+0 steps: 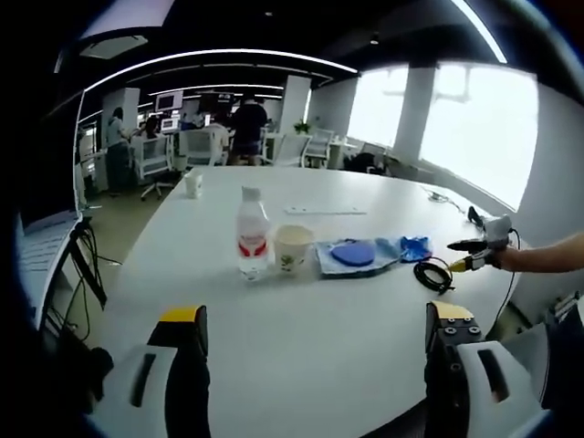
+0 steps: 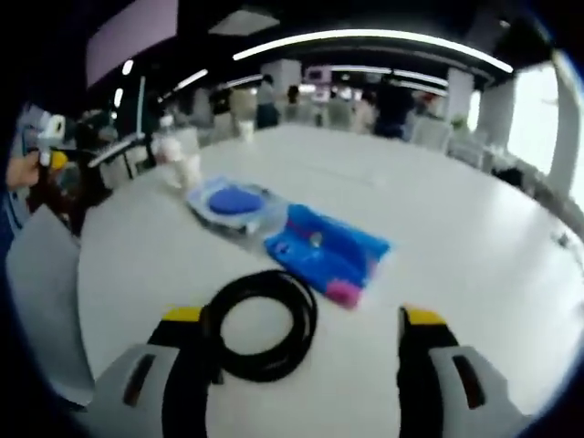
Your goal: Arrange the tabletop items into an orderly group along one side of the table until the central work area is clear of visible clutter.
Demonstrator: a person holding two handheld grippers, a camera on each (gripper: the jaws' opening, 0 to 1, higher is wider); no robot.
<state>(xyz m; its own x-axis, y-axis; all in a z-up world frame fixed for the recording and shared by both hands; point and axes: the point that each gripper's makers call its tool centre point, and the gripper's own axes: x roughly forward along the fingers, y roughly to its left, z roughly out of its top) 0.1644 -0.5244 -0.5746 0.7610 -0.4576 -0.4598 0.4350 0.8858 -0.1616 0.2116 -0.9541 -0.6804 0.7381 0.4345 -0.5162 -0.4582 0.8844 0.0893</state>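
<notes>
The left gripper point(image 1: 315, 351) holds its grey, yellow-tipped fingers point(image 1: 182, 347) wide apart with nothing between them, above the near edge of the white round counter point(image 1: 301, 365). Well ahead of those fingers, slightly toward the left one, stands a clear plastic water bottle with a red label and white cap point(image 1: 252, 234), upright. Just beside it, toward the right finger, is a white paper cup point(image 1: 293, 247), close to the bottle or touching it; which, I cannot tell. Beyond the cup on the right-finger side lies a clear plastic packet holding a round blue item point(image 1: 354, 255), then a blue cloth point(image 1: 412, 247), then a black coiled cable point(image 1: 432, 275), all in one loose row. The right gripper point(image 1: 476, 248) reaches in from the far right, near the coil.

In the right gripper view, the right gripper point(image 2: 306, 360) also has its fingers point(image 2: 187, 351) spread wide and empty. The black coil point(image 2: 262, 324) lies on the counter point(image 2: 456, 228) between them, close against the left finger. Just ahead sits the blue cloth point(image 2: 324, 251), a pink patch at its near end, and past it the packet point(image 2: 235, 205), the cup point(image 2: 187, 171) and the bottle point(image 2: 166, 146). People and office chairs stand far behind
</notes>
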